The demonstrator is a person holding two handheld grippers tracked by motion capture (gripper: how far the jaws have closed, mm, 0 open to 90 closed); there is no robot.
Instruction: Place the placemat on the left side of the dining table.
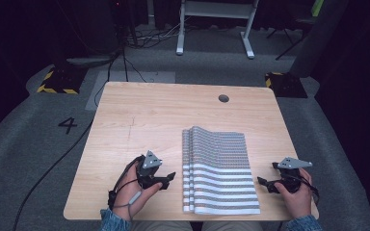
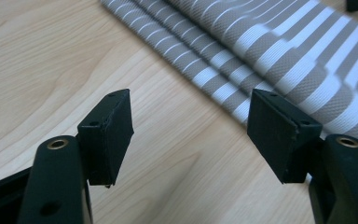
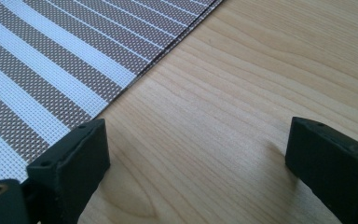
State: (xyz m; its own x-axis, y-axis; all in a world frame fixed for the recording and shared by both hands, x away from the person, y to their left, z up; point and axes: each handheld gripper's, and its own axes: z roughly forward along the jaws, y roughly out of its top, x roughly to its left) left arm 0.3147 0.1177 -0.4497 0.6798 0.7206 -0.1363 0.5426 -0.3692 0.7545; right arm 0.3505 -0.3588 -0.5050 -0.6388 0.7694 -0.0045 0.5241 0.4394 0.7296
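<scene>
A folded striped mat lay on the wooden bench, right of centre and reaching its near edge, with stacked folds along its left side. The left claw rested just beside those folds, jaws spread and nothing between them. The right claw sat just beside the mat's right edge, jaws likewise spread over bare wood. Each claw was carried in one of the person's hands.

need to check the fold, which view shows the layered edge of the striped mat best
The left gripper view: the striped mat shows its stacked folded edges close up. The high view shows the whole mat, layers small. The right gripper view shows a flat single edge.
</scene>
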